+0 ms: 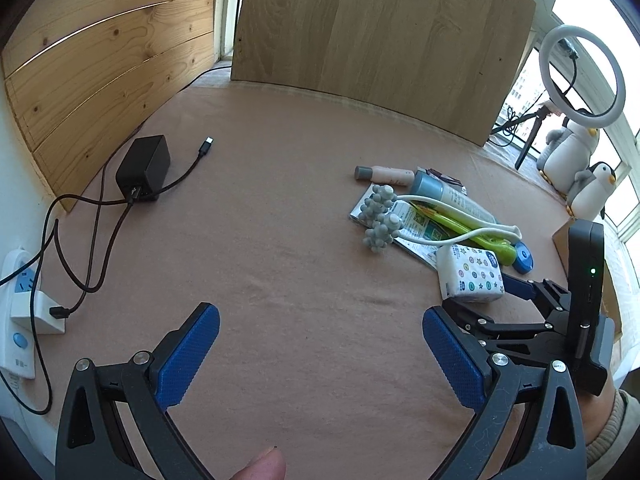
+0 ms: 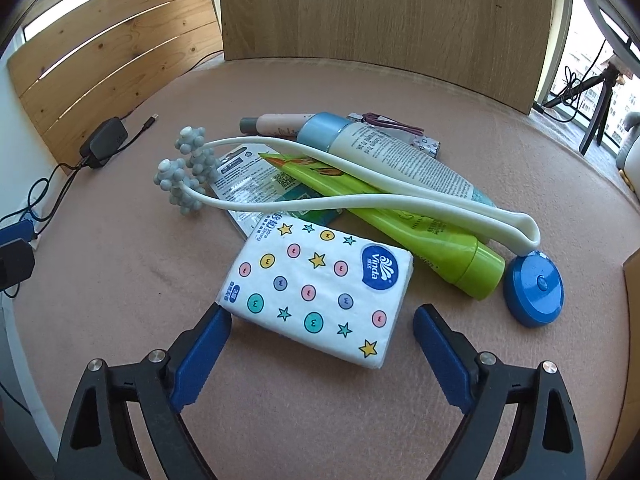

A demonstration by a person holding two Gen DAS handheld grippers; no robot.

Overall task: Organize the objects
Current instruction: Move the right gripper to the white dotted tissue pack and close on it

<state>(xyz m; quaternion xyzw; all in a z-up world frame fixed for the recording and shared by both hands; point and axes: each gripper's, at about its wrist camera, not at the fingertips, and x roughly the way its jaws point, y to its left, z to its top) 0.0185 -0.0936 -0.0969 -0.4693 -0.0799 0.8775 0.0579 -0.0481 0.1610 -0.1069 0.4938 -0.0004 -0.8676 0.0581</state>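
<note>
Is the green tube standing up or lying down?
Lying down. The green tube rests on its side in the pile, capped end toward the blue round case, with the white massager handle crossing over it.

Black adapter (image 1: 144, 168) cabled to power strip (image 1: 22, 312); ring light (image 1: 582, 76); penguin plushies (image 1: 572, 148).

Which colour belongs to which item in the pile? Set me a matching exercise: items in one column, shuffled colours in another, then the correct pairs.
Items:
1. Tissue pack
2. Squeeze tube
3. Round disc
4. Roller massager heads

Colours:
A. Blue
B. Grey
C. White with coloured dots and stars
D. Lime green

Pairs: 1-C, 2-D, 3-A, 4-B
</note>
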